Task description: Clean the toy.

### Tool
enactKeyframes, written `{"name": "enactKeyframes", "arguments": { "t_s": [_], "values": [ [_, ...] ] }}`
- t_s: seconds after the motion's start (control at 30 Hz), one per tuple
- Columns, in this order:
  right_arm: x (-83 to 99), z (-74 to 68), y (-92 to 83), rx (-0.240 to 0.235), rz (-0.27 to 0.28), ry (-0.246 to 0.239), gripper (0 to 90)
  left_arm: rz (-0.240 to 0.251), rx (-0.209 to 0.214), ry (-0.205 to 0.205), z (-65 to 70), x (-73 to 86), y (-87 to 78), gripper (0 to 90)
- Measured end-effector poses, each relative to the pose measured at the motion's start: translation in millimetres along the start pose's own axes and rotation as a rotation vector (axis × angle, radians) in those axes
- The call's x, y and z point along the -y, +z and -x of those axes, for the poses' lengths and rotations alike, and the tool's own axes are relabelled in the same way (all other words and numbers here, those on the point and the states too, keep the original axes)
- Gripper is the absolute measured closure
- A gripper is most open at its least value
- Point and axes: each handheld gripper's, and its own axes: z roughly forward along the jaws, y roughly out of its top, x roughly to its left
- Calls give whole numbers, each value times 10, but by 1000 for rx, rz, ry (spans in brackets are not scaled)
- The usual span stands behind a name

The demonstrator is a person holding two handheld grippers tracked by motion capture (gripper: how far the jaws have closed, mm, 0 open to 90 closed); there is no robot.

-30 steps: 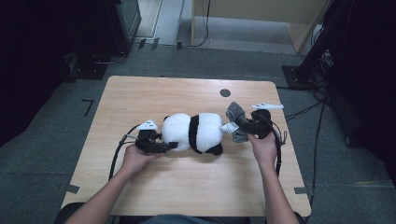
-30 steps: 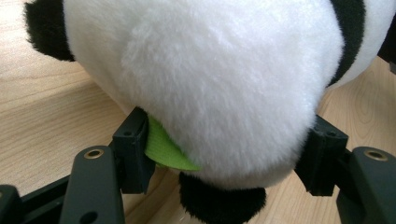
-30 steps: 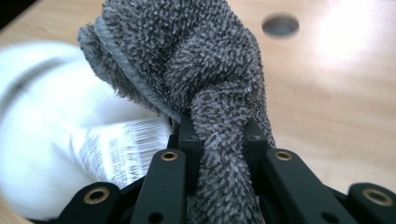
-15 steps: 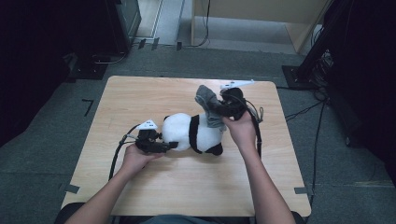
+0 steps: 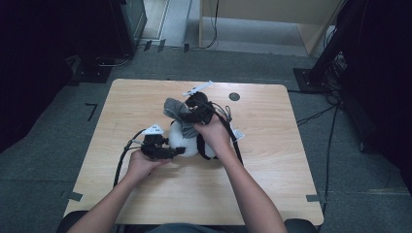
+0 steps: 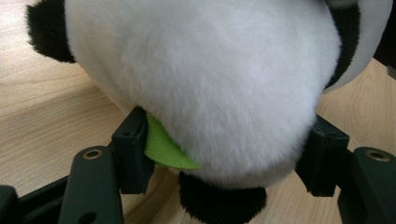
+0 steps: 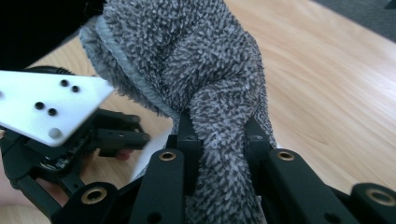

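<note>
Lab, equipment racks [image 5: 124,24], floor cables [image 5: 316,114]

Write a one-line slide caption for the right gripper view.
Right hand-held gripper shut on a bunched grey cloth above the wooden table.

Light wooden table [image 5: 272,160]; plush panda [image 5: 187,141] lying near middle; small dark disc [image 5: 234,96] at far edge.

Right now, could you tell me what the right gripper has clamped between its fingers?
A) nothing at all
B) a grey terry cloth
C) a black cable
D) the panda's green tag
B: in the right gripper view the right gripper has its fingers shut on a bunched grey terry cloth, carried above the plush panda in the high view.
</note>
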Motion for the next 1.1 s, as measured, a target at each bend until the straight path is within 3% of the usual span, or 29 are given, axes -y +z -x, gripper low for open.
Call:
{"name": "enactKeyframes", "arguments": {
  "t_s": [0.1,0.23,0.3,0.63,1.1],
  "values": [
    [-27,-127,163,5,-41,-33,760,0,-3,-1,8,-2,-2,328],
    [17,-170,352,-12,-92,-30,755,-11,-5,-12,4,3,1,328],
    [41,-157,374,-19,-89,-30,755,-14,-5,-15,4,3,2,329],
    [170,-5,228,10,-85,-54,756,-22,-10,-18,29,-12,25,345],
    [445,428,-194,111,-88,26,755,-22,-7,-19,24,-19,22,356]
  ]
}}
